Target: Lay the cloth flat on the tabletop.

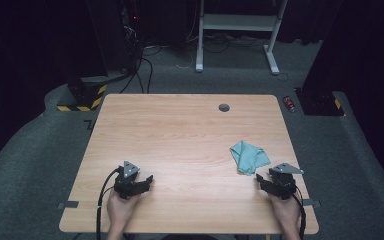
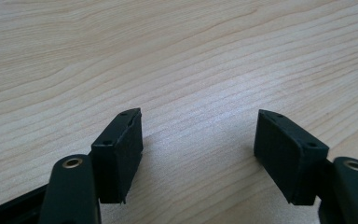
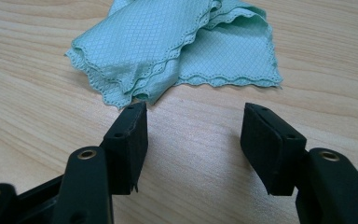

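A crumpled, folded mint-green cloth (image 1: 249,156) with scalloped edges lies on the right part of the wooden table (image 1: 180,140). My right gripper (image 1: 261,181) rests low at the table's front right, just short of the cloth (image 3: 177,46), jaws open with only bare wood between them (image 3: 193,135). My left gripper (image 1: 147,181) sits at the front left, far from the cloth, pointing right. Its jaws stand open over bare wood (image 2: 198,140). A hand holds each gripper from the near edge.
A small dark round grommet (image 1: 224,107) sits near the table's far edge. Beyond the table are grey carpet, a white desk frame (image 1: 240,30), cables, and a black-and-yellow striped base (image 1: 82,97). A red can (image 1: 289,103) lies on the floor at the far right.
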Demonstrator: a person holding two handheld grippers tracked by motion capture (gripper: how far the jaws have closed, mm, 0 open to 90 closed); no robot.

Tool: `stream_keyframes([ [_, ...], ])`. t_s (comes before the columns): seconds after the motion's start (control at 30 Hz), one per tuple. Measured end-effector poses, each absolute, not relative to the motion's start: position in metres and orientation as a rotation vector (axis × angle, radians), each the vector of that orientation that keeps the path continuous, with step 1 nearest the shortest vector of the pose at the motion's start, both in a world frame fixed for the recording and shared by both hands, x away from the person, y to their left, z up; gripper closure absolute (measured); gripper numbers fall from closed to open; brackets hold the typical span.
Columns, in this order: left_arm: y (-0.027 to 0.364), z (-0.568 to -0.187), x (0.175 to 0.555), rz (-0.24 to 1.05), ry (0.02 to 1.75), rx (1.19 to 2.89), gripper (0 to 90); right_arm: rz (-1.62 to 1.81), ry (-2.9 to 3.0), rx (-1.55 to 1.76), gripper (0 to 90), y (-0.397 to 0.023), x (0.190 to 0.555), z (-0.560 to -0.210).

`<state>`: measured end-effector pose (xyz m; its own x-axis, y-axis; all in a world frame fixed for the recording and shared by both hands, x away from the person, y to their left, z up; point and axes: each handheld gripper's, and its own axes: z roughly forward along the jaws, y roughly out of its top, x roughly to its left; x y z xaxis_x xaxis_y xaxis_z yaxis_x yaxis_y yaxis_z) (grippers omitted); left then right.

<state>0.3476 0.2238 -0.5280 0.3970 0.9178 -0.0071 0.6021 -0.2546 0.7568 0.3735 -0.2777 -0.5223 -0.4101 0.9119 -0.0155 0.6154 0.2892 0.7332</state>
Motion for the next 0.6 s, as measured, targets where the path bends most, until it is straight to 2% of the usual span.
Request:
stream_keyframes([
  [0.37,0.2240,-0.5280,0.3478,0.585,1.298,1.966,32.3,0.911,2.120,1.378,41.4,-0.2760,0.3737,-0.5222],
  [0.47,0.2242,-0.5279,0.3478,0.583,1.298,1.965,32.3,0.912,2.110,1.375,50.9,-0.2739,0.3724,-0.5220],
  [0.6,0.2246,-0.5277,0.3478,0.577,1.299,1.966,32.2,0.919,2.082,1.324,53.0,-0.2687,0.3718,-0.5209],
])
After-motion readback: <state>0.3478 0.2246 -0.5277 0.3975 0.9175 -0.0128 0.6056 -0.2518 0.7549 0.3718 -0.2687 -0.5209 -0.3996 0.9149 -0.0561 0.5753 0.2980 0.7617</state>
